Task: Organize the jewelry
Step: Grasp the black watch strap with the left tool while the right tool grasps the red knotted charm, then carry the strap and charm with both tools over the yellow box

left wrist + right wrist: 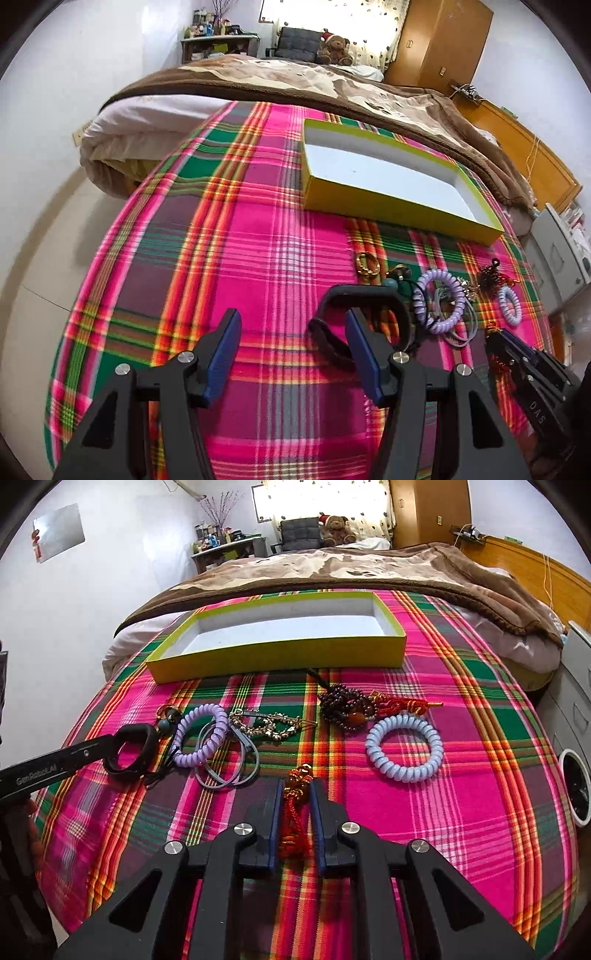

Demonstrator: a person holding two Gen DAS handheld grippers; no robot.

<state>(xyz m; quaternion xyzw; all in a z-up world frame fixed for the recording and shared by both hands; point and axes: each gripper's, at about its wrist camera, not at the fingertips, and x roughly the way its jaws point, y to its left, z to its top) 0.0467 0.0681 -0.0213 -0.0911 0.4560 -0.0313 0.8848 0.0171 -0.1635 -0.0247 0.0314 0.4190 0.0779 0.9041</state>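
My right tool (297, 812) is clamped on the red tassel charm (298, 805), bottom centre of frame, long axis along the fingers. Yellow box (277, 657) lies straight ahead, upper centre. Left tool (291, 339) gapes wide, empty, by the black band (354, 295).

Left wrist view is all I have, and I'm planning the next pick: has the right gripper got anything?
Observer: Yes. The right gripper is shut on the red tassel; its amber beads poke out past the tips.
Operator: Something glints behind the purple coil. What is it?
Observer: A gold clip, lying between the purple coil and the dark beads.
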